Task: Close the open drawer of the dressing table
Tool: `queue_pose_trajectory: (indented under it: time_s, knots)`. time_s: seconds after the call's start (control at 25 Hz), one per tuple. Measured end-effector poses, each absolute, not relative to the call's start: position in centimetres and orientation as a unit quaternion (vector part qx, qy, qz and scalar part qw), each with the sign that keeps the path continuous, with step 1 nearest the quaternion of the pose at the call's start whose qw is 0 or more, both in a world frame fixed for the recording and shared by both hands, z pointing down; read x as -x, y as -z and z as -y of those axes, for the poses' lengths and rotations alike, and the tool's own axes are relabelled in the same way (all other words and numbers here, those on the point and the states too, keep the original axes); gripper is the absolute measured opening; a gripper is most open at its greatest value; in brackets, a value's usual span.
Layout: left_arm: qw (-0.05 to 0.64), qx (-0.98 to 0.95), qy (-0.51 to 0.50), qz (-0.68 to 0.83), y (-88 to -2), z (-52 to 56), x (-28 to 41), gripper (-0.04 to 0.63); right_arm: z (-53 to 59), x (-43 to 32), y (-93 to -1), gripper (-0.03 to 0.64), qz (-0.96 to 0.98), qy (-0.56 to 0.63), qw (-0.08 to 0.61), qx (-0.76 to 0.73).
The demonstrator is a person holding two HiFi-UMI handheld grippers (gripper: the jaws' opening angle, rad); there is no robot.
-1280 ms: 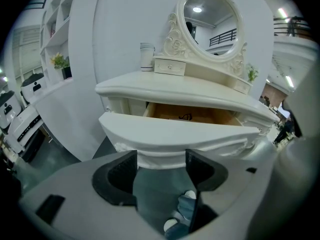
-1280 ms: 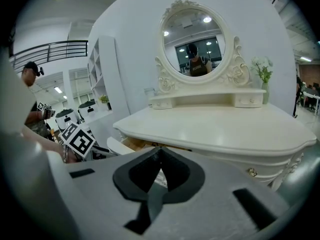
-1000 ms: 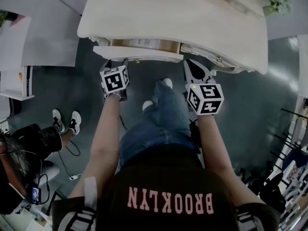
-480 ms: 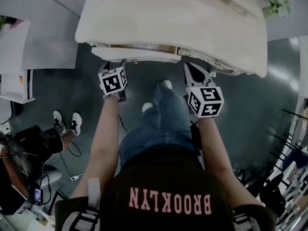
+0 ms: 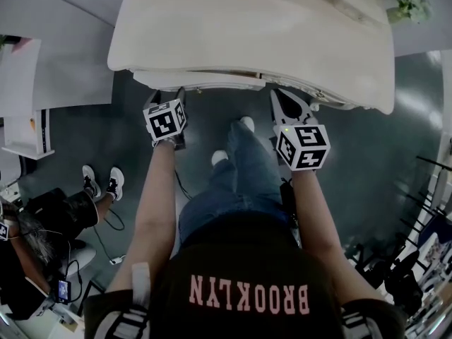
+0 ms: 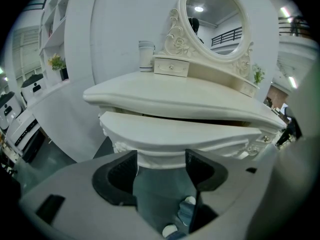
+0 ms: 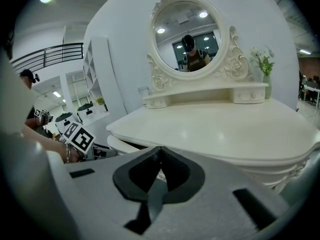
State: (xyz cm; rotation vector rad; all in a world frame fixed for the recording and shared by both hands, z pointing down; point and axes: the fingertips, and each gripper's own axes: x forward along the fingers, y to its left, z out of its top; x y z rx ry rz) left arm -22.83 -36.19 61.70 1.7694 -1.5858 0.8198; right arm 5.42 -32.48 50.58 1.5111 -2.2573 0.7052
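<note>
Left gripper is holding its two dark jaws apart with nothing clamped between them. Their tips are sitting right at the lower edge of the cream-white curved wooden drawer, though I cannot tell for sure whether they are touching it. That drawer is showing in the middle of the left gripper view and, in the head view, in the upper middle of the frame, under the overhanging top of the cream-white carved dressing table. It is standing out only a little from the table's front edge and is not yet flush.

Right gripper is hovering off to the side with its jaws pressed together on nothing, pointing at the table's front and taking no part.

By my judgement the closing push is nearing its end. The next move is calling for a short, straight shove forward with the left gripper until the drawer front is lining up with the table's apron, kept level so the drawer is not jamming.

As for writing, "BROOKLYN" is reading upside down in pink letters on the person's black shirt, at the bottom of the head view. No brand is showing on the table.
</note>
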Motion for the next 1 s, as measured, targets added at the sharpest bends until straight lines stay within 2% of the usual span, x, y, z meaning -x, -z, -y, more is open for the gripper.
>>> queue_pose_trajectory:
  time_s: [1.0]
  knots:
    - [0.283, -0.679, -0.314, 0.6, -61.5, 40.9, 21.6, 0.298, 34.9, -6.0, -51.4, -0.003, 0.803, -0.247, 0.187, -0.51]
